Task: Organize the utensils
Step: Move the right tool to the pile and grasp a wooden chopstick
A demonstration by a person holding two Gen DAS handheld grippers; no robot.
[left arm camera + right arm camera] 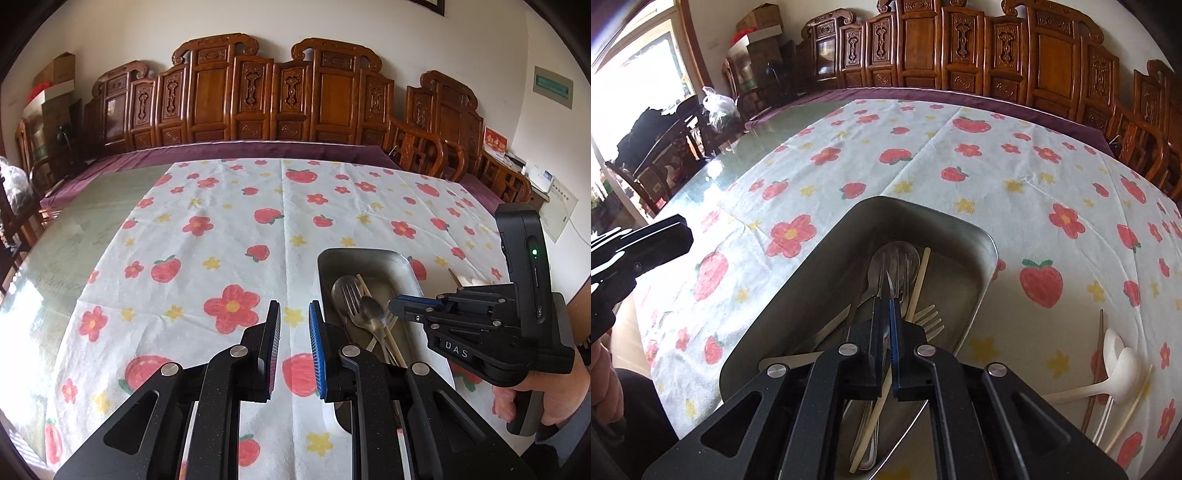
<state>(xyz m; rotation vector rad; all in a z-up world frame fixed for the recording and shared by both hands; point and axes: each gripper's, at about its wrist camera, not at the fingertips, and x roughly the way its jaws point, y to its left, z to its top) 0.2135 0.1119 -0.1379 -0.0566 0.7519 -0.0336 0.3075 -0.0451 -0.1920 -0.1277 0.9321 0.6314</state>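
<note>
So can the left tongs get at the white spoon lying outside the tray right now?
Probably not directly: the left tongs sit on the tray's far side, and the right tongs block the way to the white spoon.

Left gripper (294, 325), jaws apart, above the flower-print tablecloth (221, 229). To its right, a metal tray (402, 260) holding forks (352, 295), a spoon (373, 314) and chopsticks (364, 286). Right gripper (397, 302) reaches over the tray from the right.
</note>
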